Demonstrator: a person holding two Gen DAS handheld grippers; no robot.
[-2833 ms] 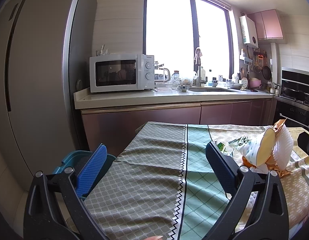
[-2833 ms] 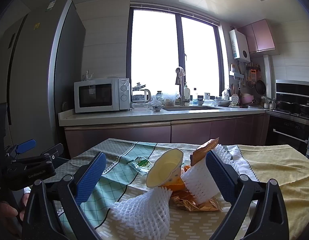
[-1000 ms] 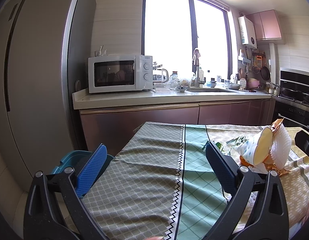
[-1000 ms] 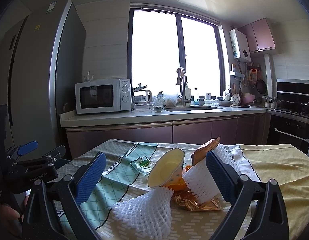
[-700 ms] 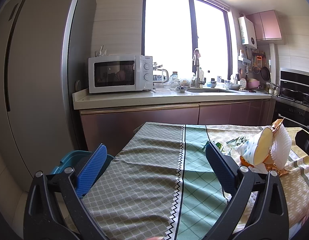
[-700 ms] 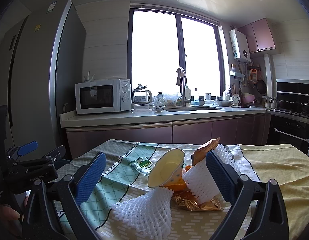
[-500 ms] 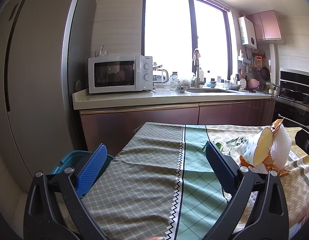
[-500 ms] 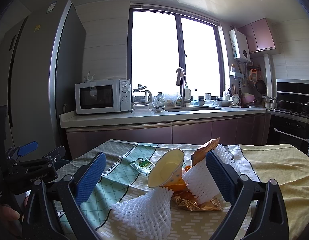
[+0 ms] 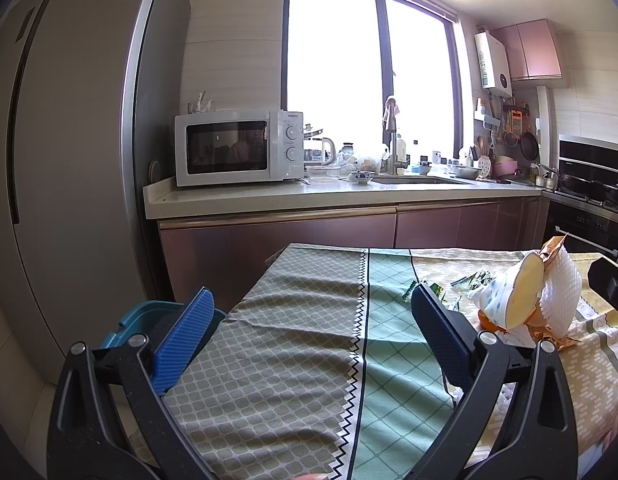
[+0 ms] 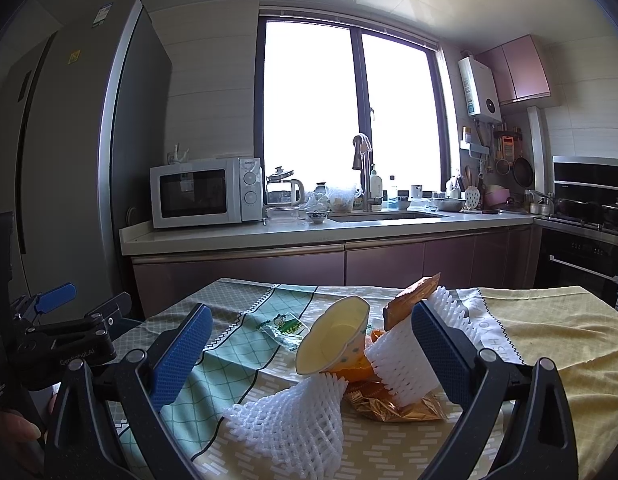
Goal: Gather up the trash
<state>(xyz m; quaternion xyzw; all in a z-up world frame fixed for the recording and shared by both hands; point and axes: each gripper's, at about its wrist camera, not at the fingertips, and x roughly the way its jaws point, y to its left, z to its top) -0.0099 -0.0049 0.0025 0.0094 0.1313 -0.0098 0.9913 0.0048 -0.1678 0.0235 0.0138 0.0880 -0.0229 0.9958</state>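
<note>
One paper cup [image 10: 333, 340] tipped (mouth leftward).

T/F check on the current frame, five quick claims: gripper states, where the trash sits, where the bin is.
1. Both grippers are open and empty. True: the left gripper and right gripper hold nothing.
2. The paper cup stands upright. False: it lies tipped on its side, mouth toward the camera.
3. A white foam net lies on the tablecloth nearest the right gripper. True.
4. The teal bin sits on the table. False: it is below the table's left edge, near the fridge.
5. The green wrapper is inside the cup. False: it lies flat on the cloth, left of the cup.
</note>
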